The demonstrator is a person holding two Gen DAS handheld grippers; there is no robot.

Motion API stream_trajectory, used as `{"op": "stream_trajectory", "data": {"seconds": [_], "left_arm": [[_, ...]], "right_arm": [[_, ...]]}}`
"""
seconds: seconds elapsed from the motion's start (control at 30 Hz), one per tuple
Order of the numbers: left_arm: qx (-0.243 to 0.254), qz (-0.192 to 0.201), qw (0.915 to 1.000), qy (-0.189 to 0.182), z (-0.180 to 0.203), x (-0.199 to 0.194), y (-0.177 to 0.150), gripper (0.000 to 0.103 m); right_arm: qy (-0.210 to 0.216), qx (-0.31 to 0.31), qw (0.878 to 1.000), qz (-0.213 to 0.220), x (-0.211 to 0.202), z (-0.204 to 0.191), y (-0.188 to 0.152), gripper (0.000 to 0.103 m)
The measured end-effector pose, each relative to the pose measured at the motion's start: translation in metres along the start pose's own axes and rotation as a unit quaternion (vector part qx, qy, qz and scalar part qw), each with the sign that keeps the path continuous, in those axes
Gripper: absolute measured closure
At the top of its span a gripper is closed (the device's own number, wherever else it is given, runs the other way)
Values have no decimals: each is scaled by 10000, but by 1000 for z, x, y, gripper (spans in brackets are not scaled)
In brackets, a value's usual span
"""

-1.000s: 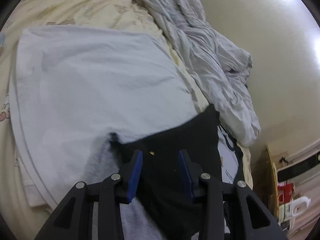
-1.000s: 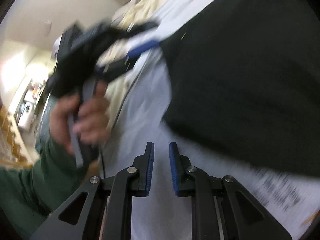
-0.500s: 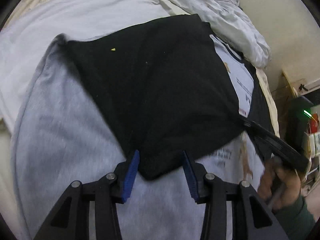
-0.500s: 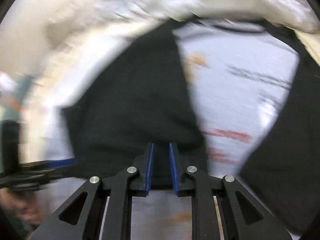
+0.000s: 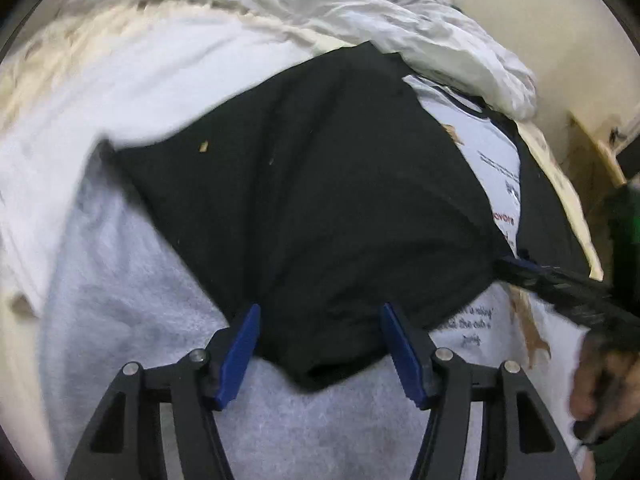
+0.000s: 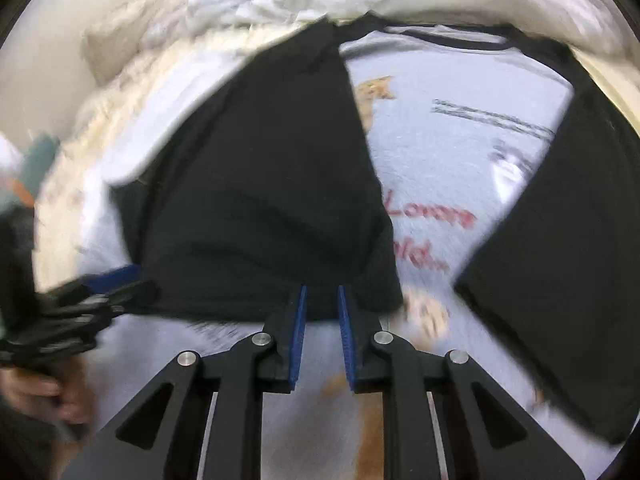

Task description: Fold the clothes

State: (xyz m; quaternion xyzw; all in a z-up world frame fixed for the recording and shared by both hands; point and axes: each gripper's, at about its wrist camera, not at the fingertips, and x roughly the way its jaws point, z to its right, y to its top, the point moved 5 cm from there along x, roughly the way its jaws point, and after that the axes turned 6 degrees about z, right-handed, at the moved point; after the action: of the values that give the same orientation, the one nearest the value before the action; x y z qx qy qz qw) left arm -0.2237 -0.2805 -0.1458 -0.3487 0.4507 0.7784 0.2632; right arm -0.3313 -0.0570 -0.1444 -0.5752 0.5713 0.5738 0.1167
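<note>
While the bed (image 5: 48,92) with its cream sheet fills the background of both views, a crumpled white duvet (image 5: 360,8) lies along its far edge, against the wall. On the bed a grey T-shirt (image 5: 128,264) with black sleeves lies spread out, its printed front up. Its left black sleeve (image 5: 312,200) is folded across the chest and covers much of the grey. Only the right wrist view shows the other black sleeve (image 6: 560,248), lying unfolded to the right, and the red lettering (image 6: 432,220) on the chest in full; the left wrist view catches just a sliver of that print at the sleeve's edge. Only the left wrist view shows a wooden piece of furniture beside the bed (image 5: 592,148).

Nearer the camera, the left gripper (image 5: 320,344) has its blue fingers (image 5: 240,348) opening, standing apart on either side of the folded sleeve's lower corner without pressing it. The right gripper (image 6: 322,324) has its fingers nearly together at the sleeve's lower hem; whether cloth is pinched between them I cannot tell, as the picture is blurred. Each view catches the other gripper at its edge, held by a hand (image 5: 600,384) in a green cuff.
</note>
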Motion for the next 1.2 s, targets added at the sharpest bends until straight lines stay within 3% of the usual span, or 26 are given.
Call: {"op": "stream_trajectory", "data": {"seconds": [0.17, 0.27, 0.33, 0.43, 0.63, 0.73, 0.8, 0.83, 1.03, 1.2], "left_arm": [[-615, 509, 9948, -630, 5, -68, -8, 39], [-930, 656, 9921, -520, 5, -106, -35, 36], [-910, 636, 9928, -458, 9, -120, -48, 36], [-670, 578, 9957, -275, 14, -136, -67, 36], [21, 721, 9971, -226, 21, -168, -100, 36], [1065, 810, 9906, -276, 26, -195, -95, 36], [1631, 750, 9835, -224, 23, -209, -88, 28], [1580, 631, 9853, -158, 13, -207, -84, 23], [764, 126, 9964, 339, -50, -155, -69, 23], [319, -215, 9987, 333, -89, -120, -56, 23]], "right_arm": [[535, 113, 9966, 617, -111, 29, -34, 80], [711, 138, 9929, 947, -175, 42, -65, 73], [579, 190, 9920, 1105, -202, 52, -81, 68], [390, 280, 9899, 1336, -242, 67, -105, 47], [500, 909, 9851, 1372, -268, 107, -164, 44], [470, 915, 9853, 1360, -274, 111, -189, 44], [462, 1119, 9837, 1331, -276, 115, -196, 44], [542, 1215, 9811, 1407, -277, 114, -194, 44], [697, 1212, 9779, 1556, -270, 104, -180, 44], [589, 1266, 9797, 1437, -263, 103, -189, 44]]}}
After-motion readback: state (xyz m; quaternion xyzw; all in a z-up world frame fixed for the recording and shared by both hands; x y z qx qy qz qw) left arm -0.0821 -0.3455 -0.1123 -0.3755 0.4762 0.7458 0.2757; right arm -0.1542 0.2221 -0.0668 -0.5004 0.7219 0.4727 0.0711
